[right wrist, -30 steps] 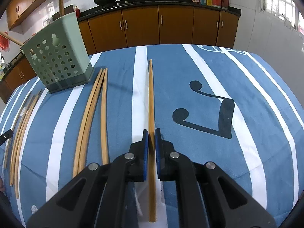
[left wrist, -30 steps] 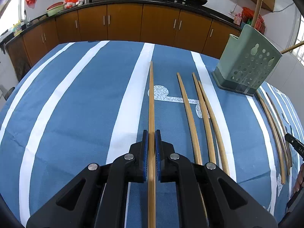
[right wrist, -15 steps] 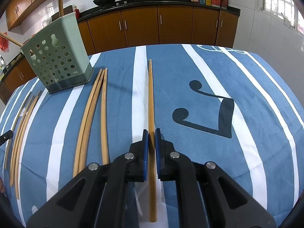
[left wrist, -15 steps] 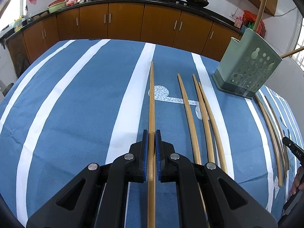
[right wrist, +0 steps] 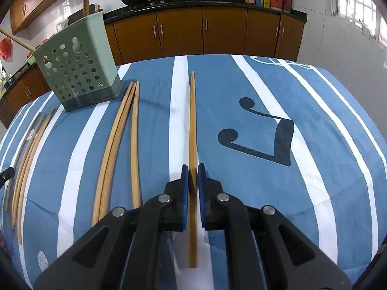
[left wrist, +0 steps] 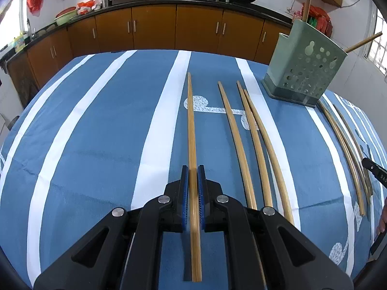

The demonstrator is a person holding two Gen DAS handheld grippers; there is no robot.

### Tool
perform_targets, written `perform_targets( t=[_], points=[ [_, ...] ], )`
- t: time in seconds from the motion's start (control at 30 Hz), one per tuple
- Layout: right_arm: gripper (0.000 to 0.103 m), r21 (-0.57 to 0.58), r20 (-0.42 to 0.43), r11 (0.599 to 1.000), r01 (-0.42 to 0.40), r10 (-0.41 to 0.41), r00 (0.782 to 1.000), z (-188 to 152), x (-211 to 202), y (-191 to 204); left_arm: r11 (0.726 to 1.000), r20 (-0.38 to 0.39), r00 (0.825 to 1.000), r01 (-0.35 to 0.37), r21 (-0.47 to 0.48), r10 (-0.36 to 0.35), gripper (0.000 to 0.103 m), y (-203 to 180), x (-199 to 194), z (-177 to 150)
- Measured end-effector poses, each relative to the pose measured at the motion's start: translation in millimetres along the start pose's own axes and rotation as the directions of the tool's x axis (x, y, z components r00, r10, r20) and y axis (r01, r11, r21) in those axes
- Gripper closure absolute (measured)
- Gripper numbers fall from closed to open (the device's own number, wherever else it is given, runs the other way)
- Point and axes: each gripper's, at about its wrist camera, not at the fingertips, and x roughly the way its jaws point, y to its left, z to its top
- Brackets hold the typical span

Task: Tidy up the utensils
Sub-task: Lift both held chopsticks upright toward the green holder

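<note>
In the left wrist view my left gripper is shut on a long bamboo chopstick that points away along the blue striped tablecloth. Three loose chopsticks lie just to its right. The green perforated holder stands at the far right with two sticks in it. In the right wrist view my right gripper is shut on another bamboo chopstick. Three loose chopsticks lie to its left, before the holder.
Several more chopsticks lie past the holder, seen at the far left of the right wrist view. A black gripper tip and part of a hand show at the right edge. Wooden cabinets run behind the table.
The left wrist view has shifted slightly, so the far table edge and cabinets sit lower in the picture; its chopstick stays gripped. The right gripper and its chopstick have not moved.
</note>
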Motion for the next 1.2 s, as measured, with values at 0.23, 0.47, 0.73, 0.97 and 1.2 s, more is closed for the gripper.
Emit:
perform_targets(
  t=[0.23,0.47,0.73,0.97,1.2],
  points=[
    [0.095,0.028,0.003,0.999,-0.020,0.020,1.000,5,-7,-6,0.999,-0.022,1.000,-0.009,0.034,0.009,0.096,-3,0,4],
    [0.095,0.047,0.111,0.998,-0.037,0.032,0.993,22,-44,-13,0.999,0.052,0.998,0.032,0.012,-0.032,0.096,3,-28,21],
    [0.095,0.064,0.239,0.996,-0.060,0.043,0.970,43,-82,-17,0.998,0.195,0.979,0.053,0.018,-0.056,0.096,-1,-73,46],
    [0.095,0.066,0.339,0.995,-0.076,0.050,0.939,55,-110,-17,0.997,0.294,0.953,0.064,0.032,-0.070,0.096,-10,-102,63],
    [0.095,0.065,0.368,0.995,-0.077,0.048,0.929,60,-119,-17,0.998,0.321,0.945,0.061,0.035,-0.069,0.096,-12,-109,73]
  ],
)
